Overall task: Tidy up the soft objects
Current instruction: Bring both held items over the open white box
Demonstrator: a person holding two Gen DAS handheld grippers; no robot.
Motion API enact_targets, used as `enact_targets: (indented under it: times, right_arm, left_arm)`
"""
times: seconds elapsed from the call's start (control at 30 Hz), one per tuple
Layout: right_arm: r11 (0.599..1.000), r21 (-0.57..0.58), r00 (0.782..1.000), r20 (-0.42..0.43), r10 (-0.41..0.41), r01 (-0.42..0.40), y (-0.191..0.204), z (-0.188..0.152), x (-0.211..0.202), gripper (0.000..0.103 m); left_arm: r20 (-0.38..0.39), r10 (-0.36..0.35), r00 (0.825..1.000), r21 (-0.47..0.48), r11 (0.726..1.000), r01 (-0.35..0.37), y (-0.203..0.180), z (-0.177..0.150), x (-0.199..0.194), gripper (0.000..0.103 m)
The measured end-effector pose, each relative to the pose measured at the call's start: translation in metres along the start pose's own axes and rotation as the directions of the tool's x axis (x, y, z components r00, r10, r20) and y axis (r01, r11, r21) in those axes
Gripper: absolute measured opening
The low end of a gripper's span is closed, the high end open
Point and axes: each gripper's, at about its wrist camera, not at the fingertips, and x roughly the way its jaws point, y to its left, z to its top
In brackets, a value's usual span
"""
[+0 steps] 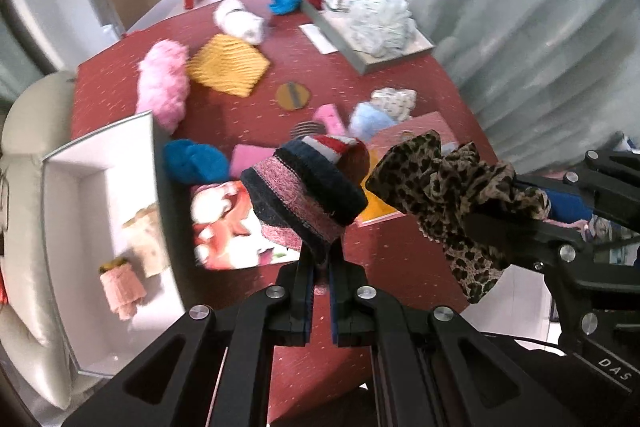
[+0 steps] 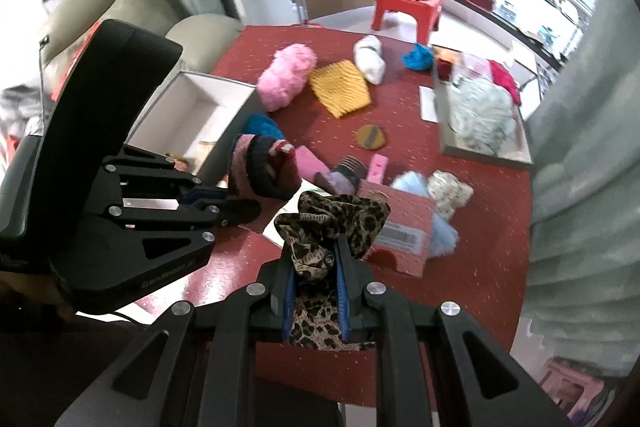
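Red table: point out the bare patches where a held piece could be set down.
The red table is bare on its right side, between the grey tray and the near edge, and between the yellow knit and round coaster. It is crowded from the white box to the pink card.

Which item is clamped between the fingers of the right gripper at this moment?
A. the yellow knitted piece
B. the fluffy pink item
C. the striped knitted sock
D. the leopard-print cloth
D: in the right wrist view the leopard-print cloth is bunched between the shut fingers of the right gripper, while the left gripper holds the striped knitted sock.
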Motion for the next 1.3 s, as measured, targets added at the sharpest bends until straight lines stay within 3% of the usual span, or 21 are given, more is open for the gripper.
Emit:
enact_targets:
  times: [0.57, 1.07, 1.3]
  right_arm:
    - [0.986, -0.141, 0.996, -0.038, 0.086, -0.091, 0.069, 0.035, 0.029, 0.018]
    - [0.95, -0.283, 0.99, -0.091, 0.11, -0.132, 0.132, 0.051, 0.047, 0.018]
    - [0.944, -0.297, 0.988, -0.088, 0.125, -0.145, 0.149, 0.065, 0.053, 0.018]
  left_arm:
    - [0.021, 0.075, 0.997, -0.201, 0.977, -0.069, 0.077, -0.038, -0.019, 0.006]
    - [0.017, 0.105, 0.994, -0.351, 0.932, -0.092, 0.127, -0.074, -0.025, 0.006]
    - [0.034, 0.142, 0.989, -0.418, 0.901, -0.115, 0.154, -0.086, -0.033, 0.006]
